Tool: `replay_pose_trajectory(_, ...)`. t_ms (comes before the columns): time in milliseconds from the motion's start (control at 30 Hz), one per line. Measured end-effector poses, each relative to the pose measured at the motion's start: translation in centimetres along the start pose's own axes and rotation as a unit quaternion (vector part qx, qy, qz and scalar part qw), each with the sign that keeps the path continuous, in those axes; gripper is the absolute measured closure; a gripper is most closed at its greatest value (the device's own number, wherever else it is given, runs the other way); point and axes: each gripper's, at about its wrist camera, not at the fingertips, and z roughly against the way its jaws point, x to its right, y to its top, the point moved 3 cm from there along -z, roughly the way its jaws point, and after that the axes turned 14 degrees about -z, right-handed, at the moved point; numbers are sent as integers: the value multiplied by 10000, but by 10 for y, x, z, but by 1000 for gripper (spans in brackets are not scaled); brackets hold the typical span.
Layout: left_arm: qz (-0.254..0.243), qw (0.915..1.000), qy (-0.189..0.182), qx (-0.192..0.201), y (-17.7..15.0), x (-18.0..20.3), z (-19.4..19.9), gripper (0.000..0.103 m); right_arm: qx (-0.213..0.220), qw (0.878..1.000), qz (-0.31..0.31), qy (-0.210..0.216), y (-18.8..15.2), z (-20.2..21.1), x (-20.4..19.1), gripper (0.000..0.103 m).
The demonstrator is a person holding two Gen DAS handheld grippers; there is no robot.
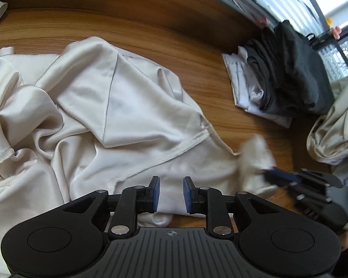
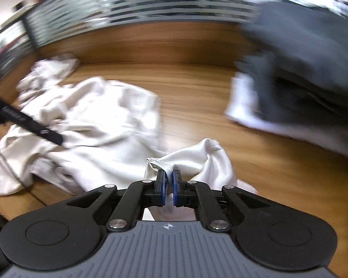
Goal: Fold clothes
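On the wooden worktop (image 1: 197, 46), cream garment (image 1: 104, 106), crumpled: your right tongs (image 2: 169, 185) pinch its hem corner at the right end; your left tongs (image 1: 171, 192), parted and empty, hover above its near edge.

Both wrist cameras sit close above the brown wooden tabletop (image 1: 197, 46), angled steeply downward. Each shares the crumpled cream satin garment (image 1: 92, 106) and, right of it, the dark grey folded clothes stack (image 2: 301, 69).

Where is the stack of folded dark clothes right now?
The folded dark stack sits on the wooden table, upper right in both views, beyond the cream garment.
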Motion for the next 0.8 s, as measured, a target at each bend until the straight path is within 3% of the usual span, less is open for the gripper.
replay_pose_trajectory(133,130,9999,40,23,-5,-3,0,73,-233,9969,554,510,2,-26,-48,96)
replay_pose_trajectory(267,247,9995,151,-138,-11,-7,-3,73,-672,9918,835,698,-7,-57,-78,93)
replay_pose_trajectory(467,-75,9985,318,-447,-16,3,-10,73,-1192,9887,665,612,-20,-65,-79,84)
replay_pose_trajectory(800,-957,9928,232,-679,-11,40,-27,73,-1044,9942,236,13,-13,-47,-64,82)
